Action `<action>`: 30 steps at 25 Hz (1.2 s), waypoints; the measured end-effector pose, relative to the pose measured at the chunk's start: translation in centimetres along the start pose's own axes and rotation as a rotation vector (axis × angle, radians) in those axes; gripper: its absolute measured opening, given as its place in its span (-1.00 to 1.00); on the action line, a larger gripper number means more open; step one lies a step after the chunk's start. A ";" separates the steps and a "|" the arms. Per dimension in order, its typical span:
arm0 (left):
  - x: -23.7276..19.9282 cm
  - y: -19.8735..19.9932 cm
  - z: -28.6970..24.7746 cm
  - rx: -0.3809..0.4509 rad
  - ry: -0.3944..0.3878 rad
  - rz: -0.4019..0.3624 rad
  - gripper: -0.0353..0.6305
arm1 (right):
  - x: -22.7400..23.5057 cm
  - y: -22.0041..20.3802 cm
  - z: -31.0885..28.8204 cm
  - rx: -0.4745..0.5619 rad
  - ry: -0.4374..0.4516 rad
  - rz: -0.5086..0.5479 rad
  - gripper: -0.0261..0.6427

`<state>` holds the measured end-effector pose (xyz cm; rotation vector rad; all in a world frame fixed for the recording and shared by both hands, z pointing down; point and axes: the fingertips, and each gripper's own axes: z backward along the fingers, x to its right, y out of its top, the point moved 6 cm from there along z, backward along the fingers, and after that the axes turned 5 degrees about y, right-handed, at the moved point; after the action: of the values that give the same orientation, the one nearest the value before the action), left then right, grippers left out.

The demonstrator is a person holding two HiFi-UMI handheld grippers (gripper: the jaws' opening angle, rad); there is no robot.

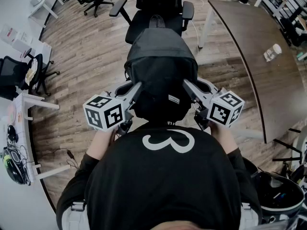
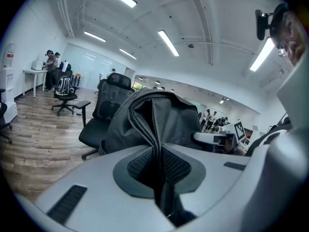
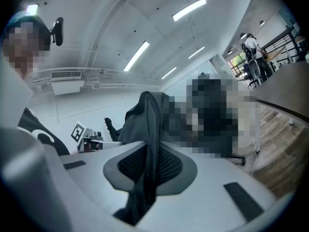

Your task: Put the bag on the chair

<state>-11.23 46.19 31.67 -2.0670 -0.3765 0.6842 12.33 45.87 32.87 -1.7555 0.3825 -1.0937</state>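
A black backpack (image 1: 160, 71) hangs in the air in front of me, held from both sides. My left gripper (image 1: 135, 94) is shut on the bag's left edge, and a fold of its fabric (image 2: 157, 144) is pinched between the pads. My right gripper (image 1: 188, 87) is shut on the right edge, with a dark fold (image 3: 150, 153) between its pads. A black office chair (image 1: 156, 13) stands just beyond the bag, its seat partly hidden by it. In the left gripper view the chair (image 2: 104, 112) shows behind the bag.
A dark curved table (image 1: 268, 66) with a bottle (image 1: 272, 52) runs along the right. White desks (image 1: 19, 114) and another black chair (image 1: 24, 73) stand at the left. A bin (image 1: 280, 195) sits at the lower right. People stand far off at the back.
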 end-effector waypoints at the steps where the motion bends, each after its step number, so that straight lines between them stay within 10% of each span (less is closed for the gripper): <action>1: -0.1 0.1 0.0 0.001 0.001 0.001 -0.77 | 0.0 0.0 -0.1 -0.001 0.000 0.000 -0.75; 30: -7.3 4.2 -6.6 0.003 -0.011 0.020 -0.77 | 6.6 3.1 -7.6 -0.021 -0.023 -0.002 -0.75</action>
<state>-13.06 35.77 33.44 -2.0678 -0.3616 0.7084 10.42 35.63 34.21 -1.7859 0.3789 -1.0738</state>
